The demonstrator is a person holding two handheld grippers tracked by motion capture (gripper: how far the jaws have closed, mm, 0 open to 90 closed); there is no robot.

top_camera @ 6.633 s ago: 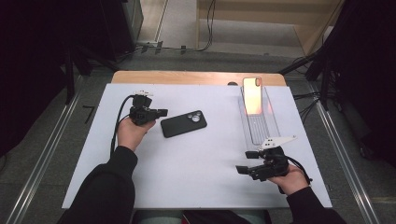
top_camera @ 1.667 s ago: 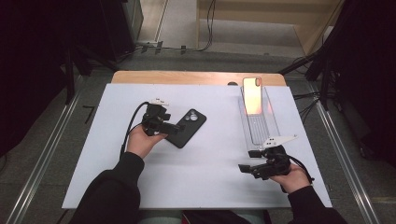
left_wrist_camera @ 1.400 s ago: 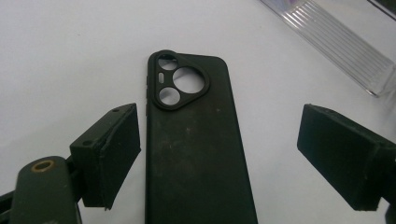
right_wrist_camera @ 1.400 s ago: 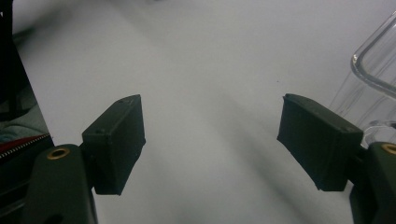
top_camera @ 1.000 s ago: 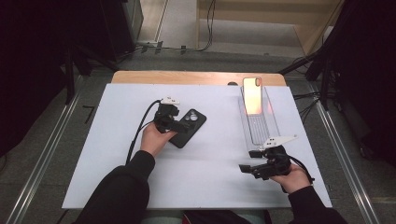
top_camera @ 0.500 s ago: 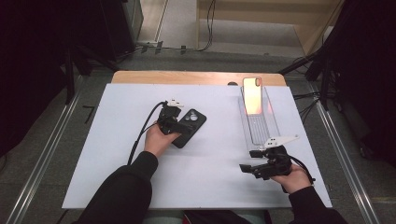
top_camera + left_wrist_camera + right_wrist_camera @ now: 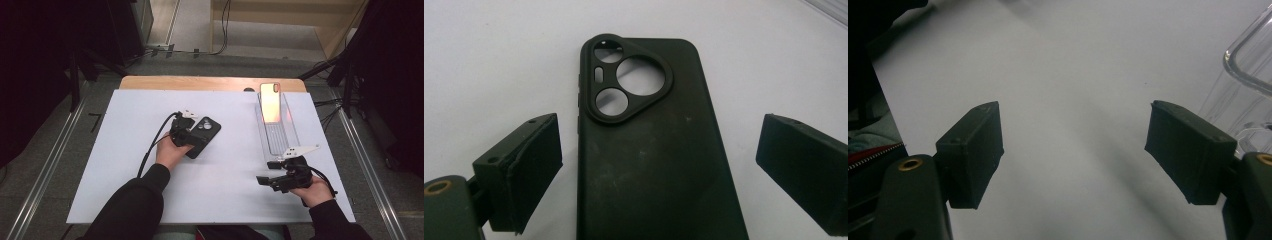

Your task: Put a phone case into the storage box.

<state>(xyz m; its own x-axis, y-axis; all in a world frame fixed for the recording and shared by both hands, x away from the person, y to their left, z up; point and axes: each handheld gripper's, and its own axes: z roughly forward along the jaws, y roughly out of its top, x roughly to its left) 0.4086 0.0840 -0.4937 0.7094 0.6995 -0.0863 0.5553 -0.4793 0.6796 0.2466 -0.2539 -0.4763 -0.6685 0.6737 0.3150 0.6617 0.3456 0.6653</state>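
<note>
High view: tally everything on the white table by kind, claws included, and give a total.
Black phone case, lying flat with its camera cutout up: 1
Orange-backed phone, leaning in the tray: 1
Clear tray: 1
Hand-held claws, left claw open astride the case and right claw open over bare table: 2
Total: 5

No text, label, brand, number or sign is showing legibly anywhere. The black phone case (image 7: 654, 150) is showing a plain back with bare camera cut-outs, and the phone (image 7: 270, 102) standing in the clear tray (image 7: 291, 131), to the case's right, is glowing without any readable characters.
</note>
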